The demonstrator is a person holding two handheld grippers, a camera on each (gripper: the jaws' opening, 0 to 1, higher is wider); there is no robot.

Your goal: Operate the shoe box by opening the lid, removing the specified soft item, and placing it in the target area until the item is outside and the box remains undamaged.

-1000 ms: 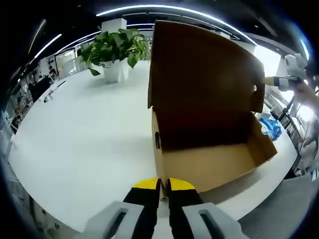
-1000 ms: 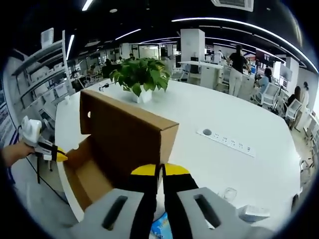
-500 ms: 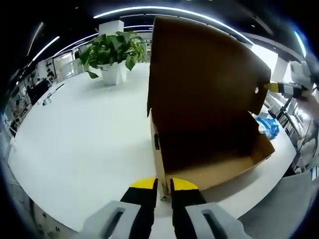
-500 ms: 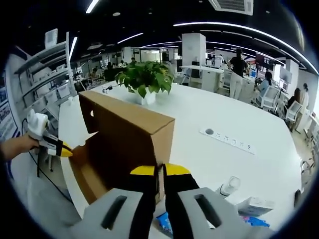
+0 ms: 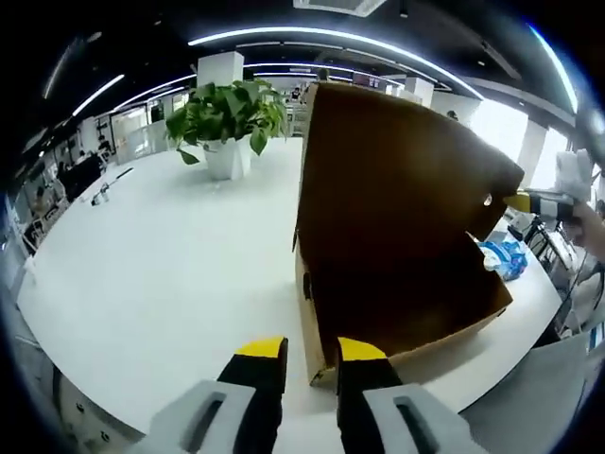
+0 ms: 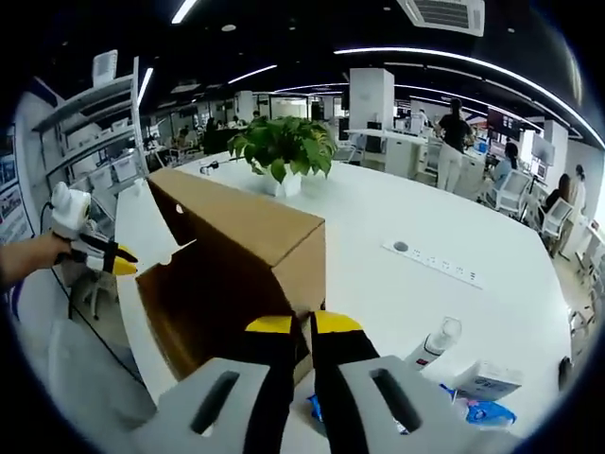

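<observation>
The brown cardboard shoe box (image 5: 406,322) lies on the white table, its lid (image 5: 397,180) tilted well down over the dark inside, so I cannot see any contents. My left gripper (image 5: 312,352) is open, and the box's near corner stands between its yellow-tipped fingers. My right gripper (image 6: 304,326) is shut on the lid's side edge (image 6: 310,284). That right gripper (image 5: 553,199) reaches in from the right beside the lid's flap. The left gripper (image 6: 95,253) sits at the box's far end. A blue soft packet (image 5: 501,253) lies on the table past the box.
A potted plant (image 5: 227,113) stands at the table's (image 5: 151,274) far side. Near my right gripper lie a white bottle (image 6: 435,340), a small white carton (image 6: 480,378) and the blue packet (image 6: 487,412). A power strip (image 6: 435,263) is set into the tabletop. People stand far behind.
The lid has swung further down over the box, with my right gripper holding its edge. My left gripper's jaws have spread apart around the box corner.
</observation>
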